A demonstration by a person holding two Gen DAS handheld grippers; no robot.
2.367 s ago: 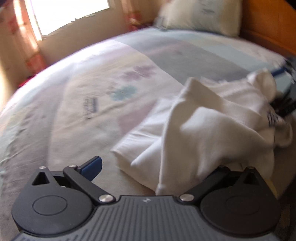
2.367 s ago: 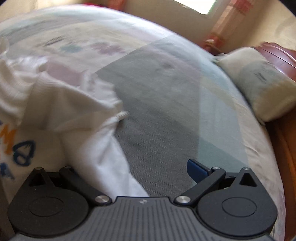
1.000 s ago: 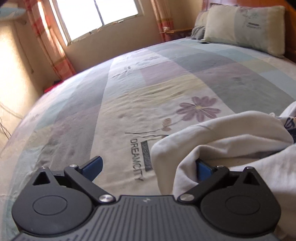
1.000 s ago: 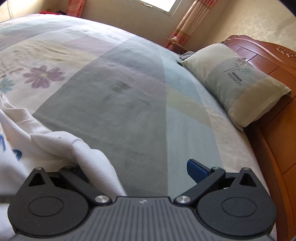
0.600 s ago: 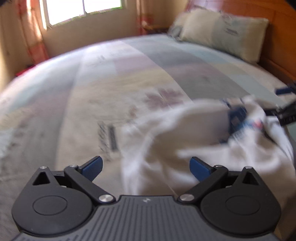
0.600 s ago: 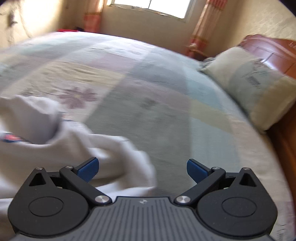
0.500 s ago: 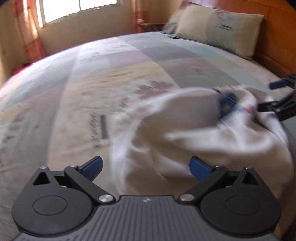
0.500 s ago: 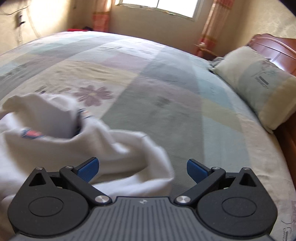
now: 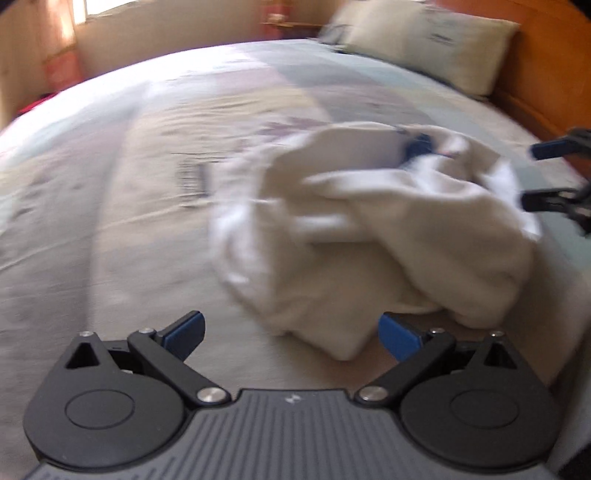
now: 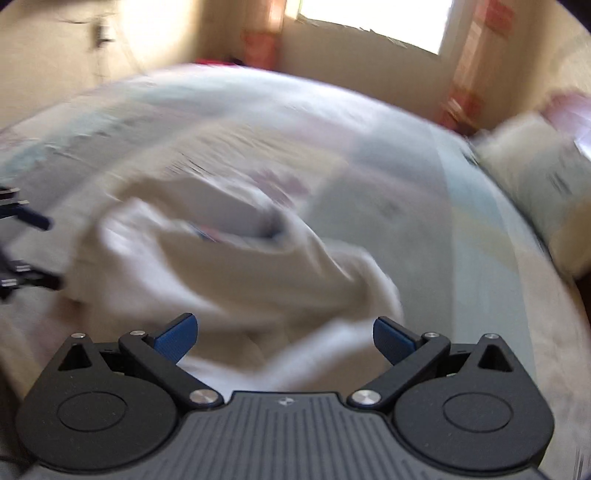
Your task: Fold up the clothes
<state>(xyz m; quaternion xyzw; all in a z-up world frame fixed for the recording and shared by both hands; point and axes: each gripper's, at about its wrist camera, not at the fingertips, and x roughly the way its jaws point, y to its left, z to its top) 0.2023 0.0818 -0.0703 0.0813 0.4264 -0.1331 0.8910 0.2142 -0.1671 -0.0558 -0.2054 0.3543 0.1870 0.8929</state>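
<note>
A white garment (image 9: 369, 229) with blue print lies crumpled in a heap on the bed; it also shows in the right wrist view (image 10: 229, 266). Both views are motion-blurred. My left gripper (image 9: 291, 332) is open and empty, just in front of the heap's near edge. My right gripper (image 10: 284, 336) is open and empty, with the garment lying under and ahead of it. The right gripper's fingers (image 9: 546, 173) show at the right edge of the left wrist view, beside the heap. The left gripper's fingers (image 10: 26, 243) show at the left edge of the right wrist view.
The bed (image 9: 110, 184) has a pastel patchwork sheet with flower prints. A pillow (image 9: 424, 40) lies at the wooden headboard (image 9: 546, 66). A window (image 10: 373, 18) with checked curtains is on the far wall.
Both grippers let go of the garment and opened. It dropped into a heap on the bed. Both grippers pulled back from it and swung, blurring the views.
</note>
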